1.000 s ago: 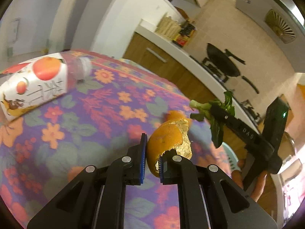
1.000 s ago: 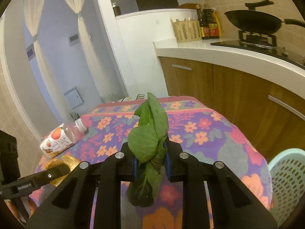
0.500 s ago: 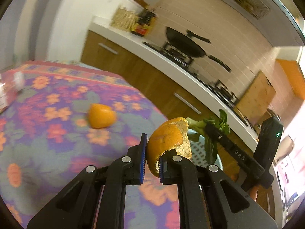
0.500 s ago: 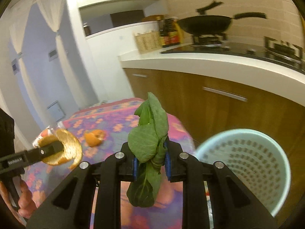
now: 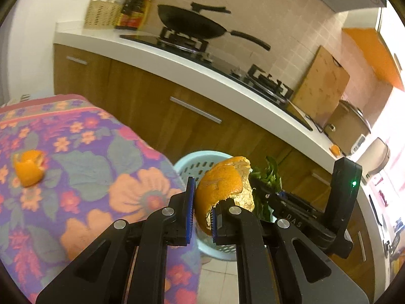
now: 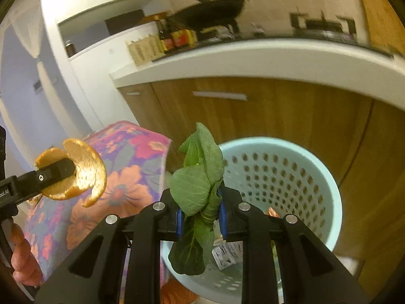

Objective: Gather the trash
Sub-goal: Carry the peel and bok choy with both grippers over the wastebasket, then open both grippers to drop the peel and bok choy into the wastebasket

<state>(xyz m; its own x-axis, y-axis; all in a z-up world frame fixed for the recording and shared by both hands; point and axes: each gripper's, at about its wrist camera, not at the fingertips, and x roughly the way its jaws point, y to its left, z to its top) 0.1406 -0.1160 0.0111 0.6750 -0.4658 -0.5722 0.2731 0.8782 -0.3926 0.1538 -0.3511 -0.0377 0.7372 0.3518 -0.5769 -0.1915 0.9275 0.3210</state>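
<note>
Both grippers have swung off the tabletop [image 5: 76,157] toward the basket [image 6: 316,177]: left gripper [image 5: 201,217] clamps orange peel [image 5: 222,187], right gripper [image 6: 198,215] clamps greens [image 6: 197,185] at its rim; release likely next.

Orange peel [image 5: 222,185], green leaf [image 6: 197,182], pale-blue basket [image 6: 291,152], purple floral tablecloth [image 5: 83,167]

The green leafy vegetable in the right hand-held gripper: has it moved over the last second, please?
Yes. The green leafy vegetable travelled from above the floral tablecloth toward the pale blue perforated basket.
</note>
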